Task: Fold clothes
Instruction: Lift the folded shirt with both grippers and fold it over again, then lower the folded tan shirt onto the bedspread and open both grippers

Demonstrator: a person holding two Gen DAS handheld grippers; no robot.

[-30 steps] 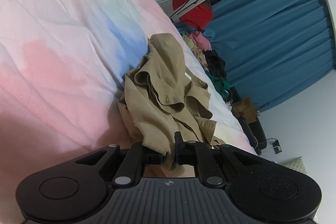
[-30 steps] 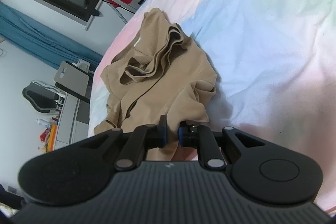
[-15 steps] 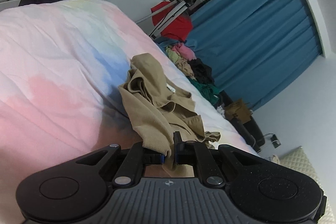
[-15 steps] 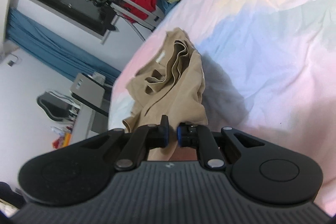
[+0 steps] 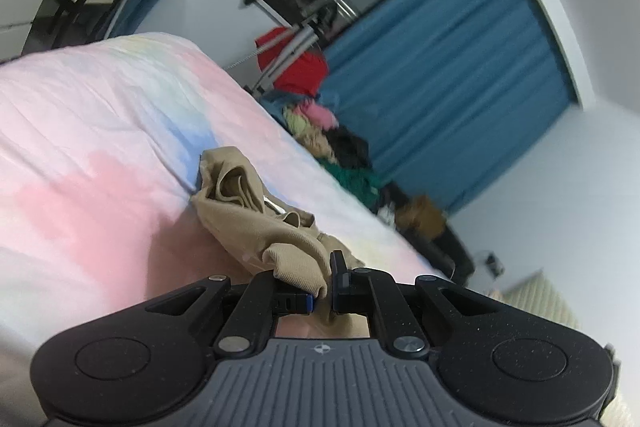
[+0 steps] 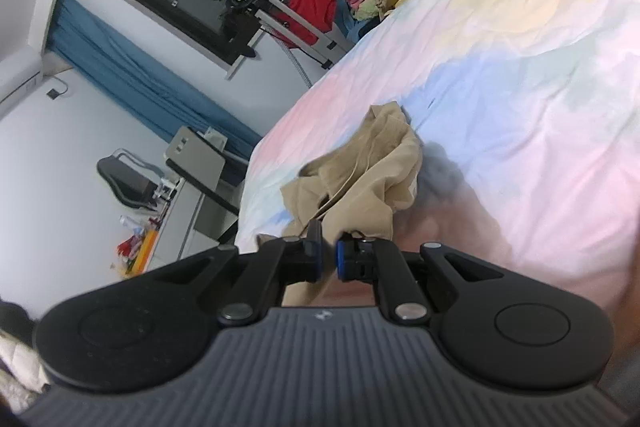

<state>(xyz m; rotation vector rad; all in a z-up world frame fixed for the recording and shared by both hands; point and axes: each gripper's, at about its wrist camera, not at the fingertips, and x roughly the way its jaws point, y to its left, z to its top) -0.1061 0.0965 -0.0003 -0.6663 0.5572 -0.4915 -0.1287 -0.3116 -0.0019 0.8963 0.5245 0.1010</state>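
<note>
From the left wrist, the left gripper (image 5: pixel 326 285) is pinching a bunched corner of a tan garment (image 5: pixel 256 223), its jaws pressed nearly together with a thick roll of cloth squeezed between them. The rest of the garment is trailing away from the jaws and lying crumpled on the pastel bedspread (image 5: pixel 100 147), with folds piling at its far end. The cloth is looking soft, light and limp, with a fine weave that should not be slippery; it is sagging wherever nothing is holding it. A pile of clothes (image 5: pixel 332 147) is waiting at the far edge of the bed, before a blue curtain (image 5: pixel 460 87).

From the right wrist, the right gripper (image 6: pixel 328 259) is also closed on the tan garment (image 6: pixel 372 167), a thinner strip of cloth running down between its blue pads (image 6: pixel 342 261). The garment is hanging partly off the bedspread (image 6: pixel 520 87), its far end still resting there in a heap. Being so floppy, it will probably only open out if held at two well-separated edge points, such as a hem or waistband; which part each gripper has is not possible to tell.
</note>
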